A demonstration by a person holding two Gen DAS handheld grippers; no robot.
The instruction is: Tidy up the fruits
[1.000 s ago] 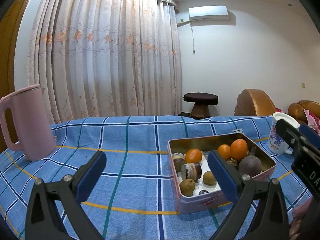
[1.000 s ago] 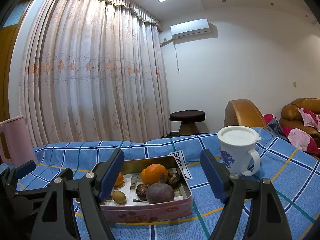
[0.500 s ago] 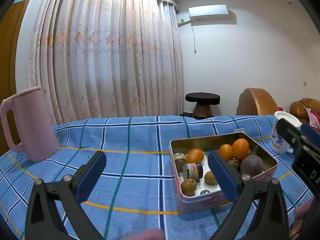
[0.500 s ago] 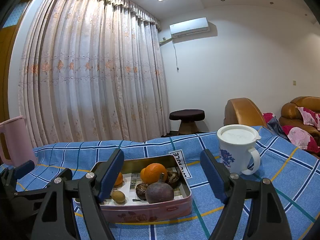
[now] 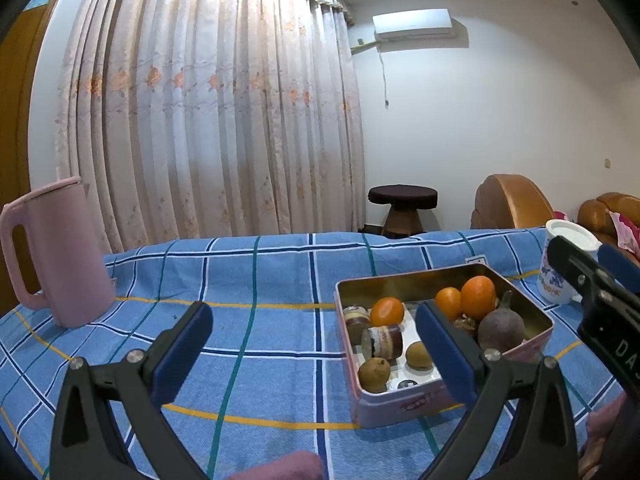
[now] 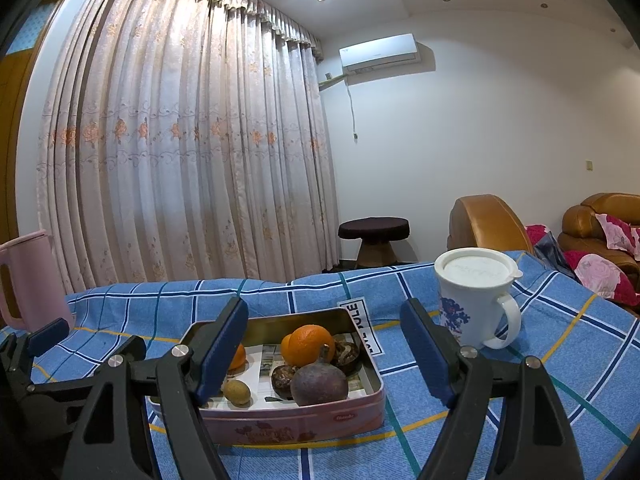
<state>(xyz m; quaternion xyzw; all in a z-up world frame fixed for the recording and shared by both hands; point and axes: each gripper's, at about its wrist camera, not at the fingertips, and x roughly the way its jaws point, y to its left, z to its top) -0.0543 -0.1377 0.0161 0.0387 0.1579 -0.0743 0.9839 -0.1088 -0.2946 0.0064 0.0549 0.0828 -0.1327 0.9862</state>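
Observation:
A pink metal tin [image 5: 400,404] stands on the blue checked cloth and holds several fruits. Among them are oranges [image 5: 478,298], a dark purple fruit [image 5: 501,330] and small brown fruits [image 5: 374,369]; a small jar [image 5: 382,340] lies on its side beside them. My left gripper [image 5: 312,332] hovers open near the tin's left front, with nothing between its pads. In the right wrist view the tin [image 6: 280,424] lies just ahead, with an orange [image 6: 308,344] and the purple fruit [image 6: 319,384] in it. My right gripper [image 6: 324,332] is open and holds nothing.
A pink kettle [image 5: 60,256] stands at the far left of the cloth. To the right of the tin stands a lidded white mug [image 6: 476,300]. A dark stool [image 6: 374,236] and brown armchairs [image 6: 488,220] are beyond the table. A pinkish shape [image 5: 280,468] shows at the bottom edge.
A pinkish shape has come into the bottom edge of the left wrist view. Both grippers and the tin have kept their places.

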